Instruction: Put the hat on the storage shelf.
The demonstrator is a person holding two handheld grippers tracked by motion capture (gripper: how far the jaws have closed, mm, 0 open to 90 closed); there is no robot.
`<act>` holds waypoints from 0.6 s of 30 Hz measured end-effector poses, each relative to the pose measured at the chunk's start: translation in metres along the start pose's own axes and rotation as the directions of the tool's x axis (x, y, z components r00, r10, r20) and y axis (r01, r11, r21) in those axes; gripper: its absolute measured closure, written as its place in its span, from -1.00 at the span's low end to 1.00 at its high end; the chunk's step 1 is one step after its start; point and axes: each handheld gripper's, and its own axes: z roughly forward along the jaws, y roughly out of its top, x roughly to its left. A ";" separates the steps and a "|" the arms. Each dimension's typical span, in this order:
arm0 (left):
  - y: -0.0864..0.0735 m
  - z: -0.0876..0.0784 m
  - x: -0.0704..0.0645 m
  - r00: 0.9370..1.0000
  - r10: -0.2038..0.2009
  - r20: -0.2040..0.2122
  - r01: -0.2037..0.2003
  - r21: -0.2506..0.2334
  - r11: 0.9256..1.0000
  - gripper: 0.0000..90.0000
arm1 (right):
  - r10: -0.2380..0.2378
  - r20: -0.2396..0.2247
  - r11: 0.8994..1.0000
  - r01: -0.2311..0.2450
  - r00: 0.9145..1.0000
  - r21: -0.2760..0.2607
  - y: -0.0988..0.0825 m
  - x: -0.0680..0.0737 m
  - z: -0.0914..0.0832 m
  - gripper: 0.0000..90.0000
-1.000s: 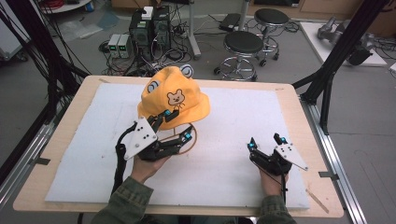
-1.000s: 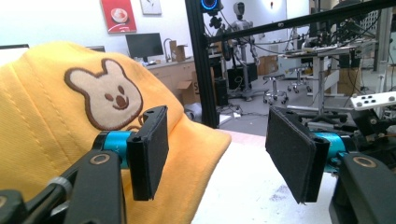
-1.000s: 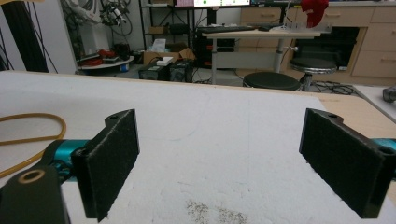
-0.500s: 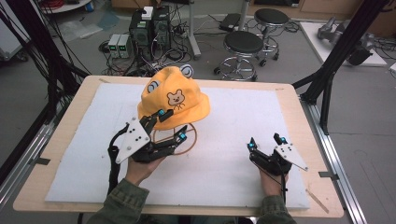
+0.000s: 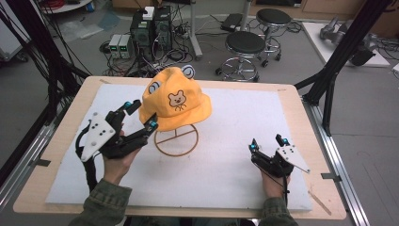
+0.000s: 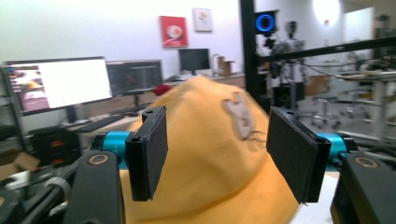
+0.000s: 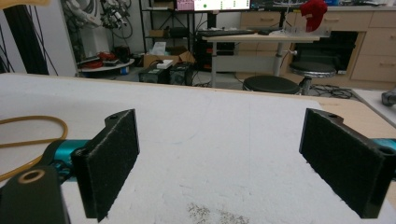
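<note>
You are holding the left tongs (image 5: 139,116) spread wide at the brim of the yellow hat (image 5: 175,100), which is sitting on a wire stand (image 5: 176,140) mid-bench. The hat is looking soft and light, so pinch the floppy brim, not the crown. Your right tongs (image 5: 267,148) are resting apart, empty, well away.

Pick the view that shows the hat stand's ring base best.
The high view: the stand's ring base shows whole on the white mat, below the yellow hat. The right gripper view catches just an arc at its left edge. In the left gripper view the hat covers it.
</note>
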 end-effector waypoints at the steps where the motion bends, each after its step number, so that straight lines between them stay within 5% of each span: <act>1: 0.000 -0.003 0.003 1.000 -0.001 -0.018 0.001 -0.001 1.000 -0.15 | 0.004 0.003 1.000 -0.004 1.000 -0.005 0.000 0.001 -0.001 -0.76; 13: -0.015 -0.032 0.031 0.986 -0.005 -0.166 0.009 0.028 1.000 -0.17 | 0.016 0.016 0.998 -0.015 1.000 -0.064 0.004 0.005 -0.009 -0.76; 18: -0.029 -0.040 0.040 0.973 -0.016 -0.231 0.025 0.038 0.999 -0.20 | 0.018 0.014 0.998 -0.017 1.000 -0.063 0.004 0.005 -0.010 -0.76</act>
